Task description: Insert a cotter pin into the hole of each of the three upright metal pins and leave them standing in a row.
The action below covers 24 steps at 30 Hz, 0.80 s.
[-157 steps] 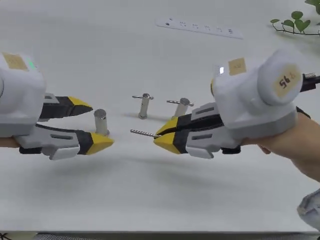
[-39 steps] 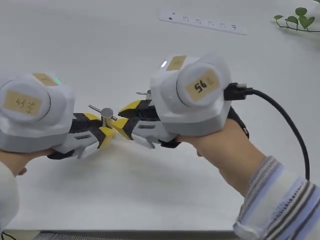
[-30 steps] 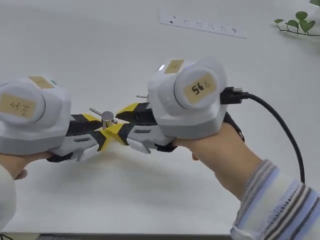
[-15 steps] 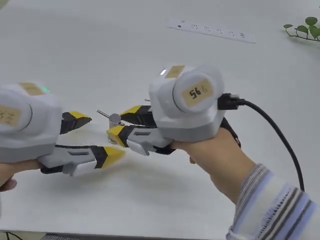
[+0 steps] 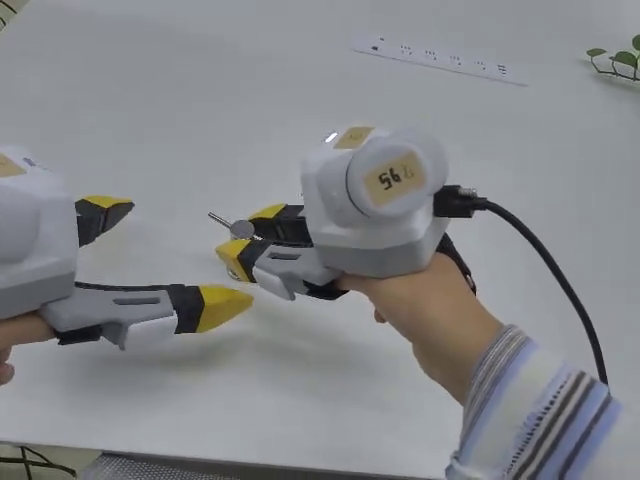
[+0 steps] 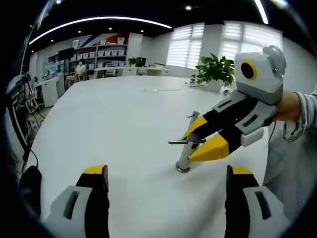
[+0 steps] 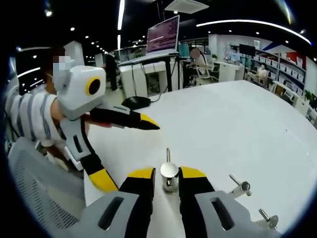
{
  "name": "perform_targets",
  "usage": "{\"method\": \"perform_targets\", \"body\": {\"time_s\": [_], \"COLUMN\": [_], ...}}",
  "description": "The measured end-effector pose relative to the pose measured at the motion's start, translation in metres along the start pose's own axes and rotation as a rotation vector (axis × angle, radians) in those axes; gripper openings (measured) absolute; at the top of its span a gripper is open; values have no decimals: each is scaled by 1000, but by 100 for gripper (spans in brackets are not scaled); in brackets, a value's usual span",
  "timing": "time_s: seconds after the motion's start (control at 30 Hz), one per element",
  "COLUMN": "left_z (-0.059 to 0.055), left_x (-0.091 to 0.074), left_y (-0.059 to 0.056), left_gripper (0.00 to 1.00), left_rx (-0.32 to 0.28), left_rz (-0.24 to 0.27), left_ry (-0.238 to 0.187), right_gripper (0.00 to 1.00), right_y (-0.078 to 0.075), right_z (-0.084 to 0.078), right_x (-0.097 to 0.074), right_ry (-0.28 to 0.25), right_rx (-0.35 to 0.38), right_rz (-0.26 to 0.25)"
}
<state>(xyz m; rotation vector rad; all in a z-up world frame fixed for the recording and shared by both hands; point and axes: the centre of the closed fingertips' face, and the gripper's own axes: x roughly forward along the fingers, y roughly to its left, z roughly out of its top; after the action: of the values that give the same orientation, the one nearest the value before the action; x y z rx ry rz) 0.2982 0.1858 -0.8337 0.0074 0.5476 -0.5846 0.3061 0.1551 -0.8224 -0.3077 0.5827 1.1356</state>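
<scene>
Now the right gripper (image 7: 167, 174) clamps the upright metal pin (image 7: 169, 170) between its jaws, while the left gripper (image 5: 180, 252) gapes wide nearby.

A power strip (image 5: 440, 60) and a plant (image 5: 620, 60) rest on the table (image 5: 200, 100).

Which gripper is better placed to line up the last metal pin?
Right. The right gripper is shut on the metal pin, with the other two pins close beside it. The left gripper hangs open, apart.
</scene>
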Motion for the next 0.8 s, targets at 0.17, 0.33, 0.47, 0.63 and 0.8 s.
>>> {"method": "perform_targets", "body": {"time_s": [0.17, 0.33, 0.47, 0.63, 0.8], "left_z": [-1, -6, 0, 3, 3], "left_x": [-4, -5, -3, 2, 2], "left_y": [1, 3, -2, -9, -12], "left_gripper": [99, 99, 99, 99, 99], "left_rx": [-22, -3, -30, -14, -13], "left_rz": [-2, 21, 15, -5, -12], "left_ry": [-7, 31, 9, 18, 21], "right_gripper": [20, 19, 17, 17, 14], "right_y": [-3, -3, -4, -5, -7], "right_z": [-4, -6, -5, -5, -5], "right_x": [2, 6, 7, 8, 6], "right_ry": [17, 16, 15, 4, -9], "right_rx": [-3, 31, 26, 67, 0], "right_rz": [-6, 4, -1, 11, -9]}}
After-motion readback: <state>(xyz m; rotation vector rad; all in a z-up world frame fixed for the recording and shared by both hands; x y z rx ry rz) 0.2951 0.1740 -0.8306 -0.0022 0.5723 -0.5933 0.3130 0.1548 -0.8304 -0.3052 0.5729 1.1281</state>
